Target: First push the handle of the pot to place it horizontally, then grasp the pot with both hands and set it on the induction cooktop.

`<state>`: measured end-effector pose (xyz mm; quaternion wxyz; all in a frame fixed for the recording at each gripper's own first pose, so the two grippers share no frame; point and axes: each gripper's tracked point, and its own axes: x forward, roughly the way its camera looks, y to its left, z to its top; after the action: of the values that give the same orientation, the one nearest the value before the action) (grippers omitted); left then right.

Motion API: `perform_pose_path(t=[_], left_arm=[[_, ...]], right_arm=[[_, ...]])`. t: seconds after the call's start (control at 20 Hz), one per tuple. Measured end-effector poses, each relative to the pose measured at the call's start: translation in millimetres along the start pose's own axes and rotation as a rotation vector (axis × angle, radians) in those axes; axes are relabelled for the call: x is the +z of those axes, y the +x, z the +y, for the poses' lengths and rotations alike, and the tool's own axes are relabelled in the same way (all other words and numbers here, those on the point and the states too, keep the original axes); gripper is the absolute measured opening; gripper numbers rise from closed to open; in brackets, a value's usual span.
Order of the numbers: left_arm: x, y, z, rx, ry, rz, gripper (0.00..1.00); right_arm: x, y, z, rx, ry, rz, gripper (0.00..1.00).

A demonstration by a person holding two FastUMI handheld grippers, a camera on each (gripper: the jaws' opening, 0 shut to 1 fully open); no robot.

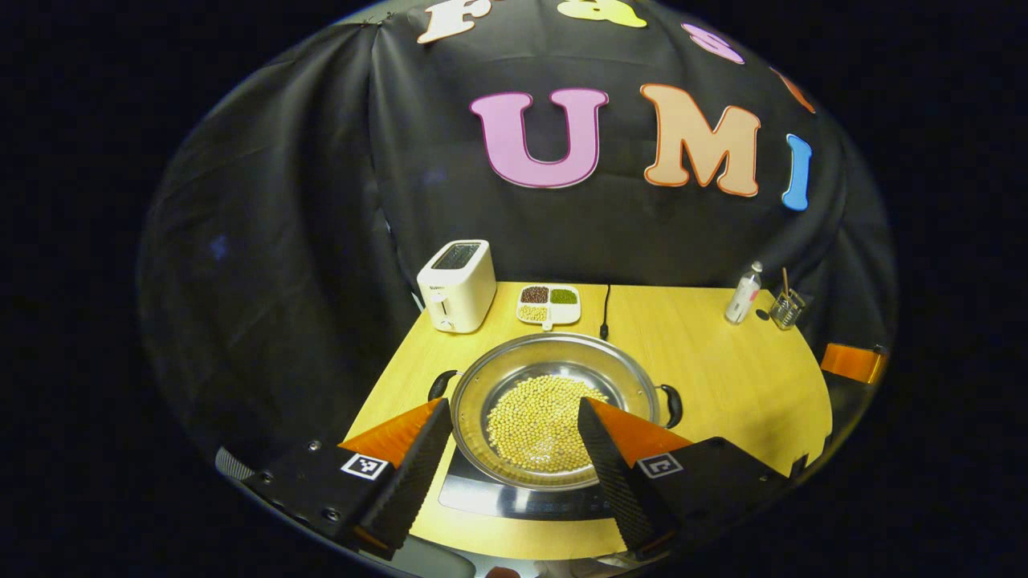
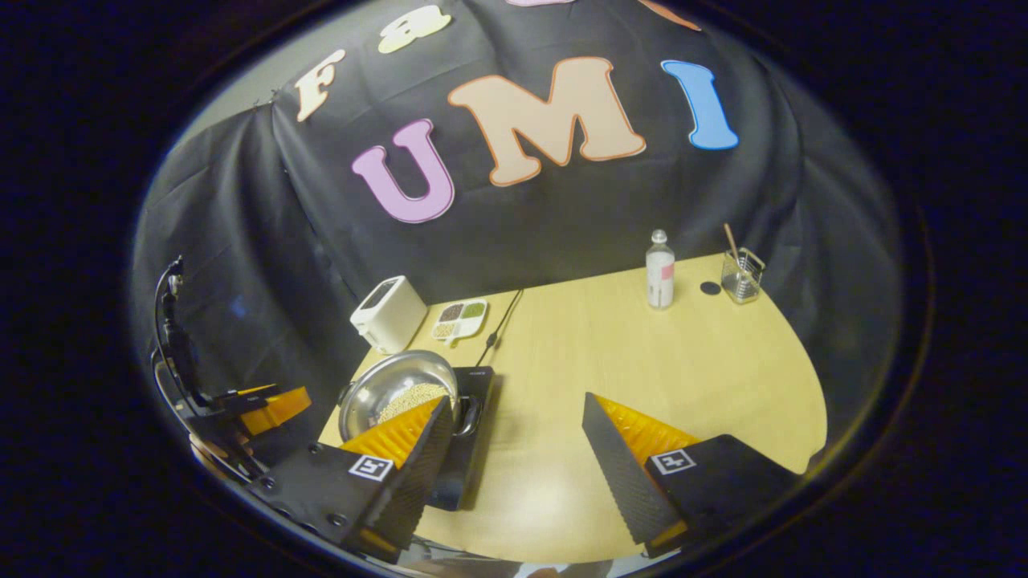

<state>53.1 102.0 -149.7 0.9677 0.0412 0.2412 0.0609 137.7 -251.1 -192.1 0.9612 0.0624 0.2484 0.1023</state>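
Note:
A wide steel pot (image 1: 554, 377) with pale beans in it sits on the black induction cooktop (image 1: 514, 502) near the table's front edge. Its two black handles point left (image 1: 440, 384) and right (image 1: 671, 404). My left gripper (image 1: 512, 405) is open just in front of the pot and raised over its near rim, with nothing between the fingers. In the right gripper view the pot (image 2: 385, 385) and cooktop (image 2: 474, 401) lie at the lower left. My right gripper (image 2: 516, 401) is open over bare table to the right of the cooktop, holding nothing.
A white toaster (image 1: 456, 285) and a divided dish of beans (image 1: 548, 304) stand behind the pot, beside a black cable (image 1: 605, 309). A bottle (image 2: 659, 269) and a glass holder with a stick (image 2: 740, 275) stand at the far right. Wooden table (image 2: 642, 361).

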Motion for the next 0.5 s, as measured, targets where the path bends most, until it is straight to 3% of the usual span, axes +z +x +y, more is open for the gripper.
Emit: perform_pose_path(t=[0.15,0.2,0.45,0.5], left_arm=[[24,-35,-26,0.046,0.021,-0.098,0.96],[32,-46,-38,0.054,0.024,-0.127,0.95],[74,-107,-94,0.084,-0.001,-0.316,0.98],[81,-117,-98,0.102,-0.008,-0.358,0.98]], right_arm=[[32,-31,-19,0.023,-0.054,-0.088,0.92],[44,-43,-24,0.028,-0.077,-0.122,0.99],[96,-109,-49,0.041,-0.168,-0.298,1.0],[101,-123,-53,0.039,-0.178,-0.33,0.92]])
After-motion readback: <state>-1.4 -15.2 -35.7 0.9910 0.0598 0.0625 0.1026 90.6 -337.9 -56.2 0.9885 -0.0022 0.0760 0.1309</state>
